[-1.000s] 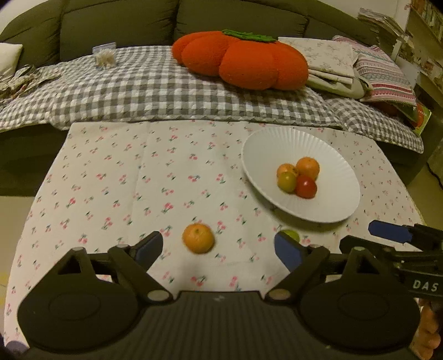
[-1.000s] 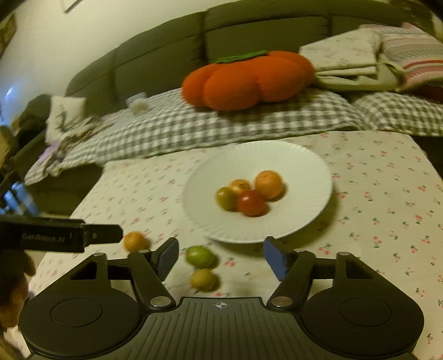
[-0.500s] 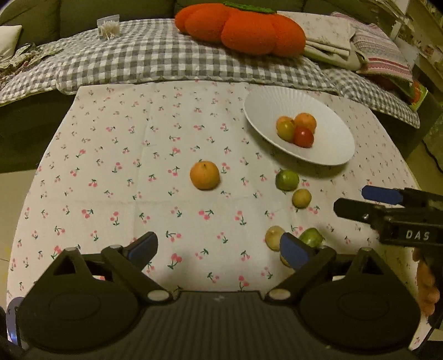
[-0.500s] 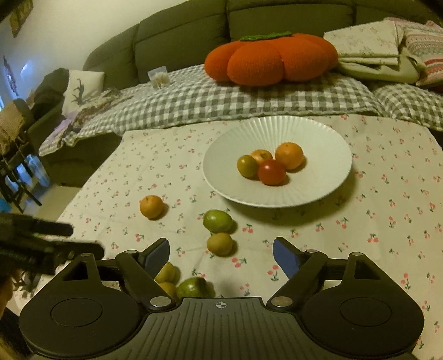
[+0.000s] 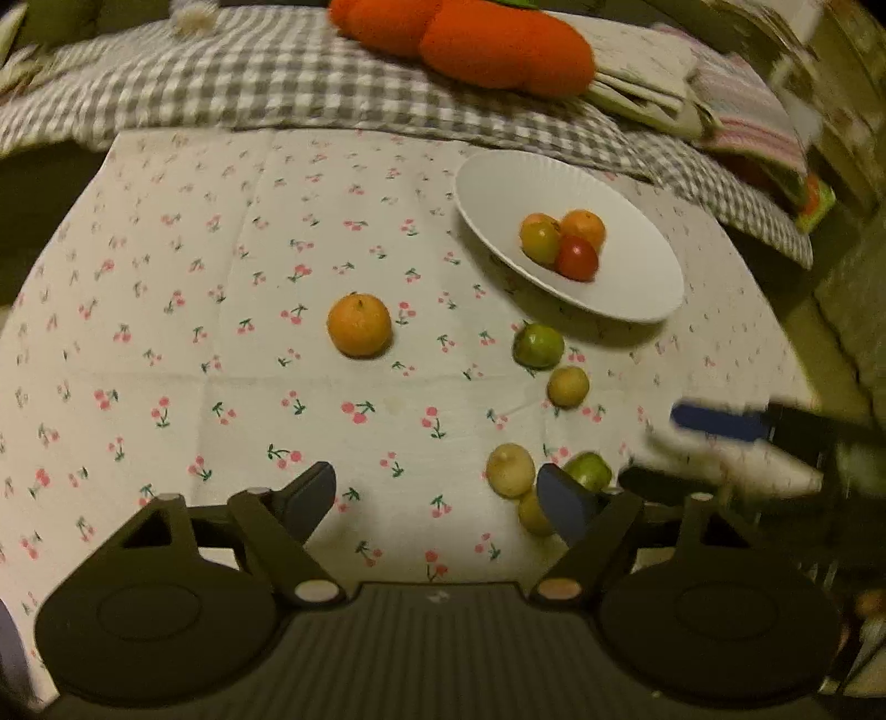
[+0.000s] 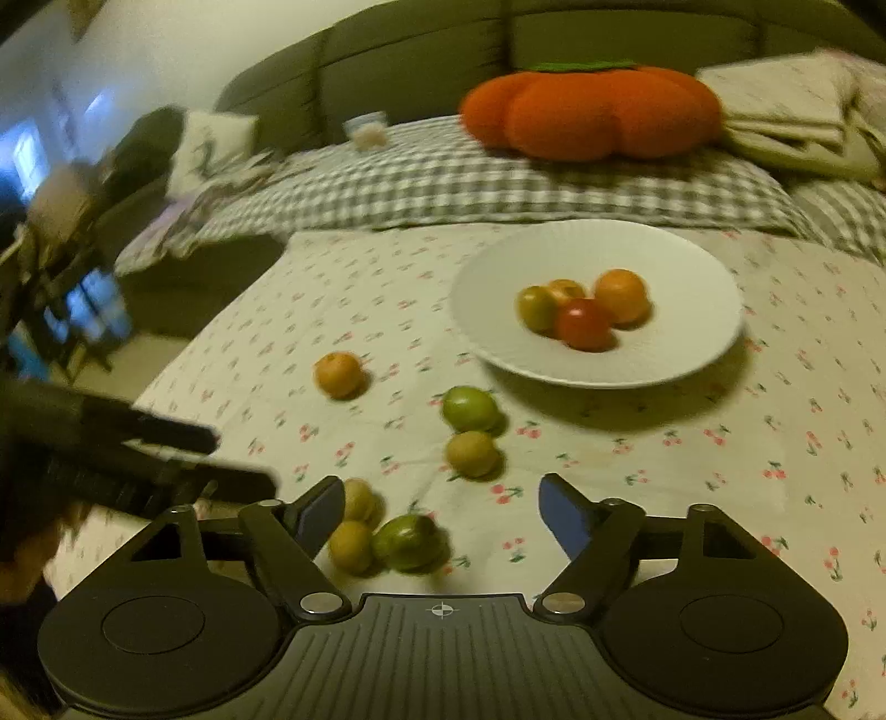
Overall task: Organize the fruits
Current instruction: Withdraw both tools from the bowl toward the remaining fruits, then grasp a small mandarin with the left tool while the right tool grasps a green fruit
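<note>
A white ribbed plate (image 5: 637, 288) (image 6: 686, 260) holds several fruits: an orange, a red one (image 5: 577, 257) and yellowish ones. On the cherry-print cloth lie an orange (image 5: 359, 324) (image 6: 339, 375), a green fruit (image 5: 538, 345) (image 6: 469, 409), a yellow fruit (image 5: 567, 386) (image 6: 472, 453), and a near cluster of two yellow fruits (image 5: 510, 469) (image 6: 351, 545) and a green one (image 5: 589, 471) (image 6: 408, 541). My left gripper (image 5: 437, 495) is open and empty above the near cloth. My right gripper (image 6: 440, 512) is open and empty just behind the cluster.
An orange pumpkin cushion (image 5: 476, 41) (image 6: 592, 113) lies on a grey checked blanket (image 5: 249, 77) on the sofa behind the table. Folded cloths (image 6: 786, 116) are stacked at the right. The right gripper's blue finger (image 5: 720, 423) shows at the left view's right edge.
Both grippers have pulled back and risen from the plate, so more loose fruit shows on the near cloth. Both stay open and empty.
</note>
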Demonstrator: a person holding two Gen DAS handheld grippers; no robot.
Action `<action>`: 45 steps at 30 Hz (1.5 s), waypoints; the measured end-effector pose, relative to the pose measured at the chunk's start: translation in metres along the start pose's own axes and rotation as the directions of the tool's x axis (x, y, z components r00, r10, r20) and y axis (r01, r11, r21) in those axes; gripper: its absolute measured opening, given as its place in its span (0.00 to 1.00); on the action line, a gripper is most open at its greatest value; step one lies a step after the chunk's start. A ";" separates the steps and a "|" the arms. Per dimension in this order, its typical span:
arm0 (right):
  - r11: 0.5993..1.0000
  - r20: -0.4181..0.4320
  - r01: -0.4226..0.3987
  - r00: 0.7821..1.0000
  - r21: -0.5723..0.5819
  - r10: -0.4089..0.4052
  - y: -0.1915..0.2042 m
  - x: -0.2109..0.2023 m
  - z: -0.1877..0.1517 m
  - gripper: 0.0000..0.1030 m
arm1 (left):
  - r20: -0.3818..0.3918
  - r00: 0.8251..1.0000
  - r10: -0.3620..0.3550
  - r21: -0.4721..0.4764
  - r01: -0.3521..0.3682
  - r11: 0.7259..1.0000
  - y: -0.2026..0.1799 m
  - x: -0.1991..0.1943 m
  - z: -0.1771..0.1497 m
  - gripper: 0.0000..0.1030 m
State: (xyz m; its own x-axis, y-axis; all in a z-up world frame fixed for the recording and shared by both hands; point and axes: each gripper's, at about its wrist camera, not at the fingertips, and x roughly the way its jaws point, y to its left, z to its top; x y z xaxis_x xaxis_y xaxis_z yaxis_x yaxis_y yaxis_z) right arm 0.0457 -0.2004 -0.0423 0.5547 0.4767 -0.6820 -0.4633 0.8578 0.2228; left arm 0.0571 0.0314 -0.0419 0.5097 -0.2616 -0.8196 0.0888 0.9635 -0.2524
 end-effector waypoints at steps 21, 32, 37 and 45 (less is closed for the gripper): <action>0.983 -0.084 -0.021 0.996 -0.183 0.006 0.018 0.021 -0.020 0.42 | 0.134 0.977 0.164 0.052 -0.172 0.984 0.018 0.052 0.044 0.73; 0.960 -0.059 -0.007 0.998 -0.279 -0.010 0.029 0.028 -0.018 0.42 | 0.109 0.983 0.148 0.094 -0.158 0.983 0.014 0.071 0.046 0.45; 0.969 -0.067 -0.026 0.998 -0.244 0.010 0.023 0.029 -0.011 0.39 | 0.113 0.985 0.132 0.111 -0.144 0.983 0.014 0.072 0.046 0.33; 0.973 -0.075 -0.026 0.997 -0.230 0.009 0.017 0.031 -0.011 0.38 | 0.103 0.986 0.128 0.087 -0.137 0.987 0.016 0.067 0.045 0.32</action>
State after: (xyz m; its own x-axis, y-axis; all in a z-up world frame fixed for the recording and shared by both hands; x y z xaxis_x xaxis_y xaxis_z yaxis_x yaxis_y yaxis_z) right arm 0.0475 -0.1734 -0.0673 0.4969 0.4686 -0.7304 -0.6243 0.7776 0.0741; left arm 0.1311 0.0320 -0.0782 0.6023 -0.1294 -0.7877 0.0921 0.9914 -0.0924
